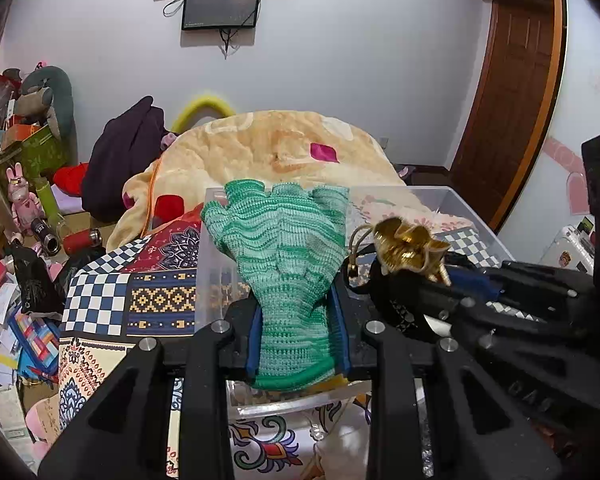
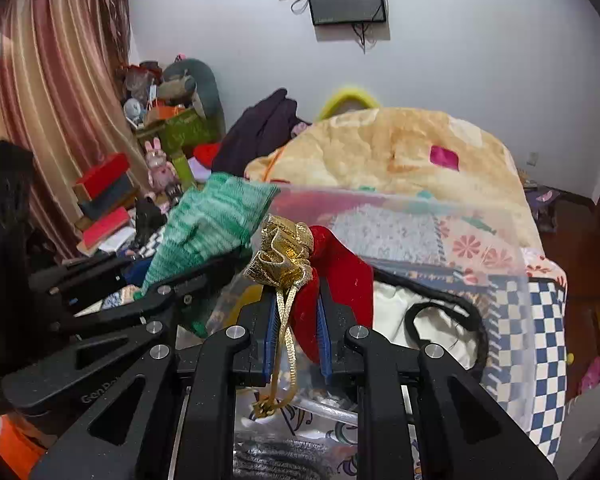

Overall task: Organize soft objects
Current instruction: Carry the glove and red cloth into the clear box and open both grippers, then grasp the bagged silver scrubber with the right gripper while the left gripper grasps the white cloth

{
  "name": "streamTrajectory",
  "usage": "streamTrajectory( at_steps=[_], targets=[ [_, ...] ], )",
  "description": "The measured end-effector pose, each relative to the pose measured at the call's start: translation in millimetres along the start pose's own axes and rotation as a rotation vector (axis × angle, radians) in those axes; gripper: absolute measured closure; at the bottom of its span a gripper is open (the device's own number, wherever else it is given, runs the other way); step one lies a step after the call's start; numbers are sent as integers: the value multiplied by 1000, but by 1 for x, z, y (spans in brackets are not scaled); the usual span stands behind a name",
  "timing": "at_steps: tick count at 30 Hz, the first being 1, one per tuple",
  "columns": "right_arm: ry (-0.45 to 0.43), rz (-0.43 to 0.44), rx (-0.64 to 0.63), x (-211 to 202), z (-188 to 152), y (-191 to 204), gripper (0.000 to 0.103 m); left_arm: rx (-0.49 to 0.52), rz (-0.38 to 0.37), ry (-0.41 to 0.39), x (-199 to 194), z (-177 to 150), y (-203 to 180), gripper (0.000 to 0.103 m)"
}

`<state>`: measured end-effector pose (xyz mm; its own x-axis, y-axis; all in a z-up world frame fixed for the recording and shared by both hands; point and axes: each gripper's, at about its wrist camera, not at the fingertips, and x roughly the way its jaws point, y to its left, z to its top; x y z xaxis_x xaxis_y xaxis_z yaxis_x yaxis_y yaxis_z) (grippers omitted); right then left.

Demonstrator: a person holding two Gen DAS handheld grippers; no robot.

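1. Left wrist view: the left gripper (image 1: pixel 296 332) is clamped on the cuff end of a green knit glove (image 1: pixel 284 248). The glove's long axis runs straight up the middle of the frame, away from the camera, with its fingers fanned at centre frame over the near left corner of a clear plastic bin (image 1: pixel 476 216). The bin lies ahead and to the right, resting on a patterned quilt (image 1: pixel 140 280). At centre right, the right gripper (image 1: pixel 424 264) reaches in from the lower right, carrying a gold-trimmed red pouch (image 1: pixel 408 240) just beside the glove.

2. Right wrist view: the right gripper (image 2: pixel 296 320) is closed on the gold-trimmed red pouch (image 2: pixel 332 272), whose gold ribbon tails hang down between the fingers at lower centre. The clear plastic bin (image 2: pixel 420 200) opens directly ahead and to the right, with a white, black-edged item (image 2: pixel 440 320) already in it. The green knit glove (image 2: pixel 208 228) stands at centre left, held by the left gripper (image 2: pixel 188 300).

3. My judgement: both items are poised at the bin's near edge. The pouch sits nearer the bin's open middle, so the right hand has the shorter drop. The glove must travel rightward.
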<state>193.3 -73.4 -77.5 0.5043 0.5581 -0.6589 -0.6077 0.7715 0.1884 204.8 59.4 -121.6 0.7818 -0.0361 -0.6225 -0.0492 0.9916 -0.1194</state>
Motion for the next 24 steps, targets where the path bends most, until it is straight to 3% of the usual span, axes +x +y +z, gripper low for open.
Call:
streamTrajectory(
  at_steps=[5,8,12,15,20,24],
  targets=[
    [31,2,2,2,-5,-1,87,-18,-19,27,5,-1,2,74],
    [38,0,-3,1,-4,-1,81,-41,-53,40,4,-2,5,72],
    [21,-12,2,-7,-4,-4,65,-50,-57,35,-1,-2,9,64],
    [1,-9,9,-16,-4,-7,53,-48,-68,14,-10,0,8,58],
    [-28,-12,-1,-33,-5,-8,52,-26,-69,-43,-35,3,3,51],
    [-71,-24,-17,-51,-10,-5,39,-5,-70,-88,-58,2,-1,42]
  ],
)
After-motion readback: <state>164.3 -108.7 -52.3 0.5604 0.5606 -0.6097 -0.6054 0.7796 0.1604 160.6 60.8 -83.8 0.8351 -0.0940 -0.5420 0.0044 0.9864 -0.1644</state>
